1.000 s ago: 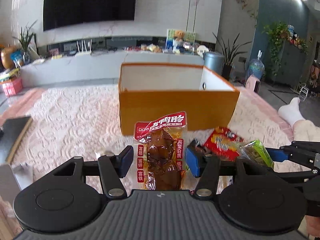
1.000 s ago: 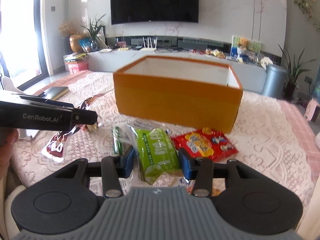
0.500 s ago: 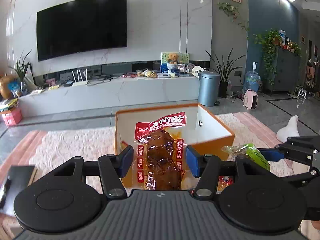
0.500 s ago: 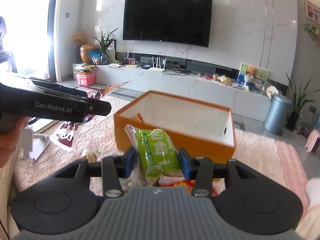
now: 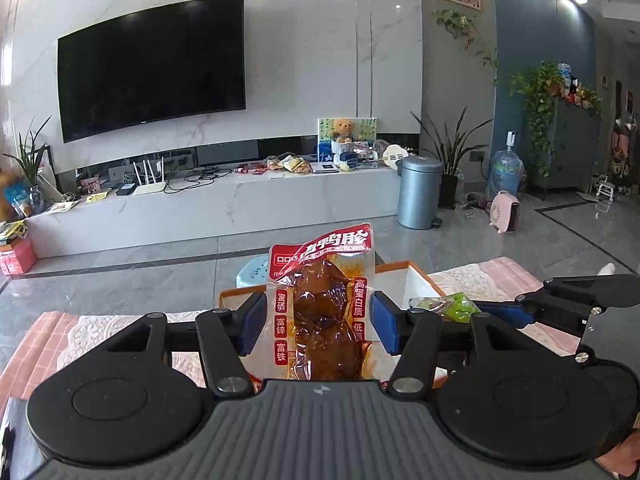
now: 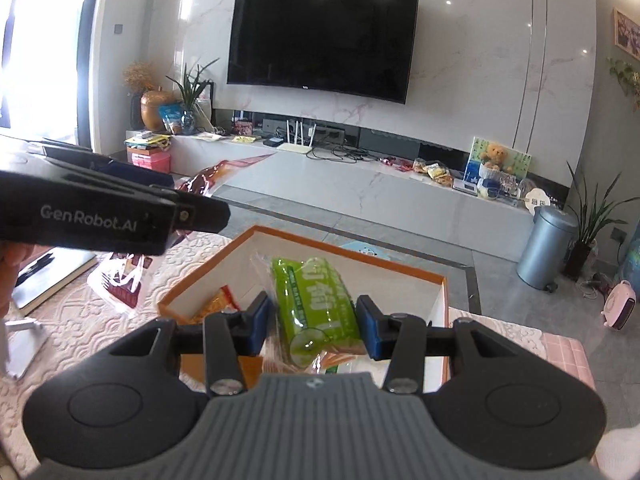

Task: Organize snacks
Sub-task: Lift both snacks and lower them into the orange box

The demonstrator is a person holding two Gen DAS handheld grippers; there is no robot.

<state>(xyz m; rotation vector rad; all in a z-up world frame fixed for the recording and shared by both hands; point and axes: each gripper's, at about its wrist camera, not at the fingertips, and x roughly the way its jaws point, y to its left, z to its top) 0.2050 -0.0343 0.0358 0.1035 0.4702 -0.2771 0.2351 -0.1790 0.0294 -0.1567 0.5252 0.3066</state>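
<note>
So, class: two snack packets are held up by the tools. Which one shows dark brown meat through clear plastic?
The red-labelled packet in the left tool. The other, in the right tool, is an opaque green packet over the orange box.

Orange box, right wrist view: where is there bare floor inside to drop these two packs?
Inside the orange box, the white floor along the far and right walls looks bare. The near-left corner is crowded with orange snack packs. The green pack hides the middle.
</note>
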